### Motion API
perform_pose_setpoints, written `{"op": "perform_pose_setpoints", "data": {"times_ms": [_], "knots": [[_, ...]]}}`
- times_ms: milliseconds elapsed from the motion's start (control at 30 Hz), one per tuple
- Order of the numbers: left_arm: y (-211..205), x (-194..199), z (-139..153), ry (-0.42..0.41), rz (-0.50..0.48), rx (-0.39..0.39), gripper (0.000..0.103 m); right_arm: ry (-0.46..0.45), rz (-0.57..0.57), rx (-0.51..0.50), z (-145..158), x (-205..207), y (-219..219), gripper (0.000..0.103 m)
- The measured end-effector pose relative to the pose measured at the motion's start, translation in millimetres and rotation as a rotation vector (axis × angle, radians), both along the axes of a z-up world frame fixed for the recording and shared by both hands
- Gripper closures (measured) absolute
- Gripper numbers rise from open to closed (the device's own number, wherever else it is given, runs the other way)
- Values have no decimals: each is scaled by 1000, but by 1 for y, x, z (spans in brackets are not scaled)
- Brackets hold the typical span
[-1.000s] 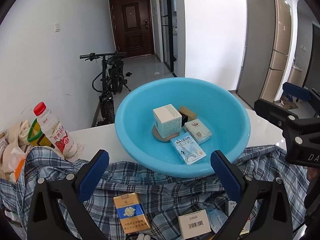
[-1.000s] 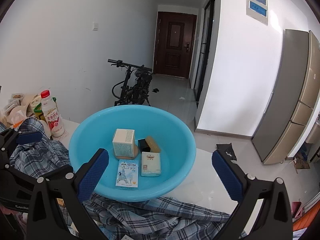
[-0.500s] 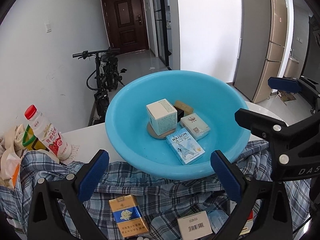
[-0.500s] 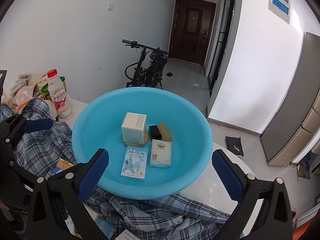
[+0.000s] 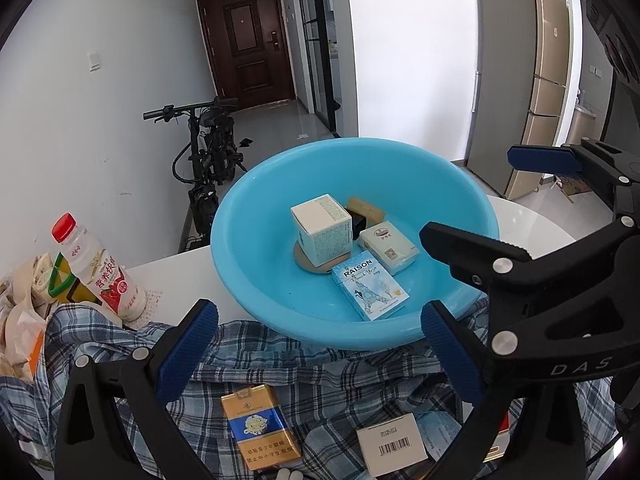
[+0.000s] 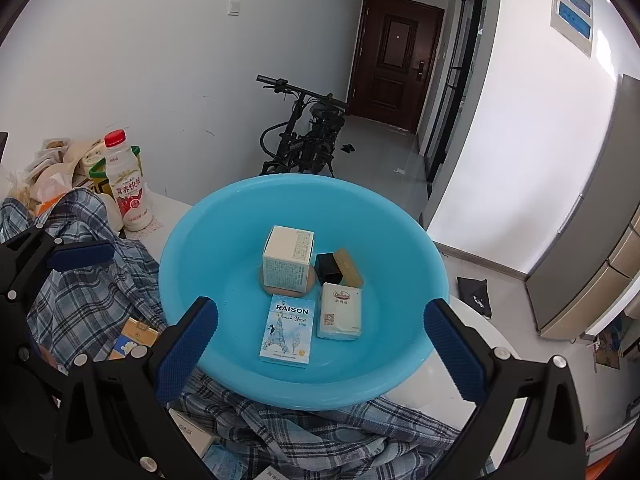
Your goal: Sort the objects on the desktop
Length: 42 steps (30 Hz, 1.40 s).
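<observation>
Left wrist view: I hold my left gripper (image 5: pixel 316 348) with jaws wide and empty above the plaid shirt (image 5: pixel 320 380). Nearest me on that cloth lie the gold-and-blue pack (image 5: pixel 260 426) and a barcoded white box (image 5: pixel 391 444); a third item at the right edge is too hidden to name. The pack lies just below and between my fingertips. The folds could snag a finger and drag cloth along with it. Beyond, the blue basin (image 5: pixel 256 240) sits partly on the shirt, so tugging might tip it. My right gripper (image 6: pixel 320 344), also spread and empty, hovers over the basin's near rim.
</observation>
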<state>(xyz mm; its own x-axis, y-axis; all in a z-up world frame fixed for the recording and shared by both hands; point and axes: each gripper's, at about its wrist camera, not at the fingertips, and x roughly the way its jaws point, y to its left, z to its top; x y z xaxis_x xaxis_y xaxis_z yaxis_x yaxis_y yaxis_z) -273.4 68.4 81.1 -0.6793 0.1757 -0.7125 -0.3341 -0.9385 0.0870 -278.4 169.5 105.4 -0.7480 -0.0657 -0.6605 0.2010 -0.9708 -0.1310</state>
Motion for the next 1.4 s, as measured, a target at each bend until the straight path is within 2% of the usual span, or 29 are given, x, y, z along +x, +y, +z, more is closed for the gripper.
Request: {"op": "perform_pose_setpoints", "data": {"times_ms": [333, 833, 1000, 1233, 1400], "knots": [[-1, 4, 1, -3, -16, 16, 0, -12, 1, -14, -1, 2, -1, 0], [-16, 26, 1, 1, -13, 2, 0, 10, 48, 9, 9, 29, -11, 0], [-23, 46, 4, -19, -43, 35, 0, 18, 68, -11, 12, 44, -11, 0], [-26, 77, 2, 21, -47, -36, 0, 20, 122, -2, 11, 70, -20, 0], [-30, 101, 3, 8, -103, -4, 0, 27, 162, -8, 14, 91, -26, 0]]}}
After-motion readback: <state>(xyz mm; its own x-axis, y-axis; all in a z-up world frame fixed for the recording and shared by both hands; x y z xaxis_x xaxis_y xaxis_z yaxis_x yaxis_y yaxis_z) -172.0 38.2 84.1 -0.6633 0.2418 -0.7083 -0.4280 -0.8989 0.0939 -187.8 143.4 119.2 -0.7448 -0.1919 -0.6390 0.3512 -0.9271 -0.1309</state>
